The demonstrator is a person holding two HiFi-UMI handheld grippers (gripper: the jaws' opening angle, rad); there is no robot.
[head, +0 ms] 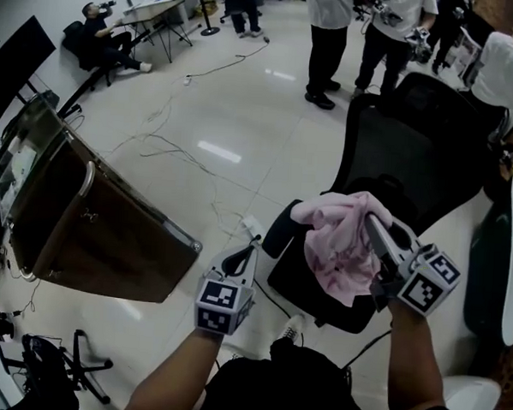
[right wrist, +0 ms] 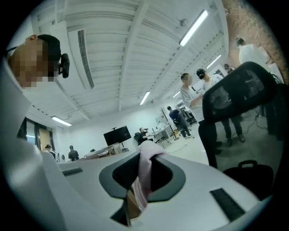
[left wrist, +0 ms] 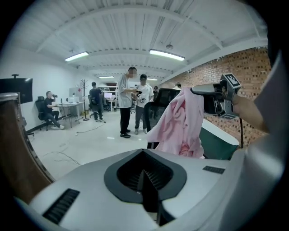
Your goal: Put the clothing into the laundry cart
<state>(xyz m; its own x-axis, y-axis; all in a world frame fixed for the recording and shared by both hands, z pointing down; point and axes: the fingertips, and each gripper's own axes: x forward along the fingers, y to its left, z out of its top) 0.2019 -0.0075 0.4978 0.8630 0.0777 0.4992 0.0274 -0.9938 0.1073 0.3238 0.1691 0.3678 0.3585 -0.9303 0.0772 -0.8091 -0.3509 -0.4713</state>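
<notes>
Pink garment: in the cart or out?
Out. The pink garment hangs bunched from the right gripper, jaws shut on it, over the black chair, apart from the cart.

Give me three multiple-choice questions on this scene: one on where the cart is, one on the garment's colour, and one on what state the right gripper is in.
1. In the head view, where is the cart?
A. left of the left gripper
B. at the picture's right edge
C. at the top edge

2. What colour is the garment?
A. blue
B. pink
C. black

3. What state is the right gripper in?
A. wide open and empty
B. shut on the garment
C. shut on nothing

Answers:
1 A: the brown cart lies at the left, beyond the left gripper.
2 B: pink fabric shows in all three views.
3 B: the right gripper view shows the fabric pinched between its jaws.
</notes>
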